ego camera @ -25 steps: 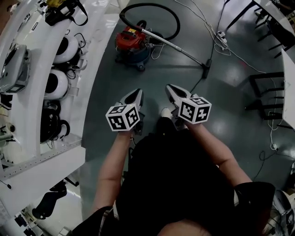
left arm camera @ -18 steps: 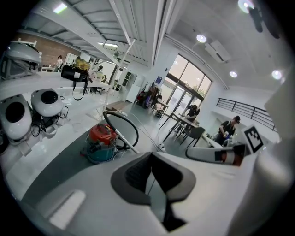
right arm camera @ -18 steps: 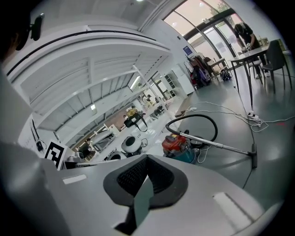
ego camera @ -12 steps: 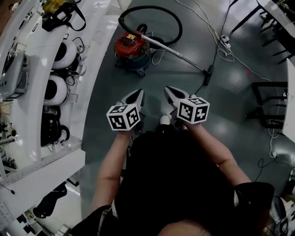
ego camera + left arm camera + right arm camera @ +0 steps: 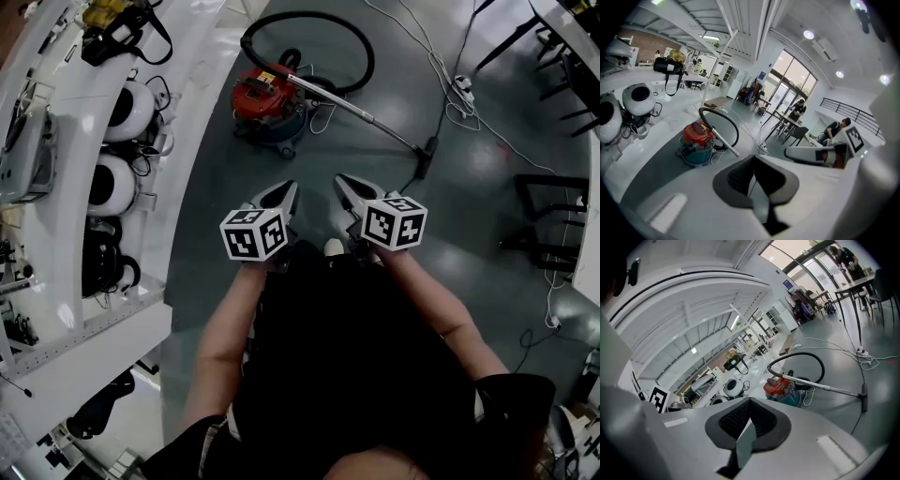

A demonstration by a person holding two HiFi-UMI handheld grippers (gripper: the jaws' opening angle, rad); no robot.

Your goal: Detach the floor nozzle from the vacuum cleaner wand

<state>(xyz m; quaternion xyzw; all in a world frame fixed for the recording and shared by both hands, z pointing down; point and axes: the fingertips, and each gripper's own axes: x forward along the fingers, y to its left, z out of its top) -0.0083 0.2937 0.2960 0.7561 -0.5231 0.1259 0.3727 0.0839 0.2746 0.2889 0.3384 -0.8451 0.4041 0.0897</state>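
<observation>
The person wears dark clothes and holds both bare arms out in front, bent at the elbows. Each hand carries one gripper. The left gripper (image 5: 287, 187) and the right gripper (image 5: 340, 179) sit side by side, near each other but apart. Both point forward and a little down at the floor (image 5: 487, 220). A white shoe (image 5: 335, 247) peeks out just below them.

In the left gripper view, the left gripper's two jaws are pressed together with nothing in them. In the right gripper view, the right gripper's jaws are pressed together too, and they hold nothing.

Farther out on the grey floor lies the floor nozzle (image 5: 425, 157). It is small and dark, and it is still fixed to the end of the wand (image 5: 361, 112). It is well apart from both grippers. The thin silver wand runs slanting from the nozzle up to the vacuum cleaner (image 5: 270, 94), which has a red top and a blue bottom. A black hose (image 5: 361, 42) loops around behind it.

On the left, a long white table (image 5: 56, 225) curves past, with round white things (image 5: 117, 183) on it. On the right stands a dark chair (image 5: 548, 187). White cables (image 5: 450, 94) lie on the floor beyond the nozzle.
</observation>
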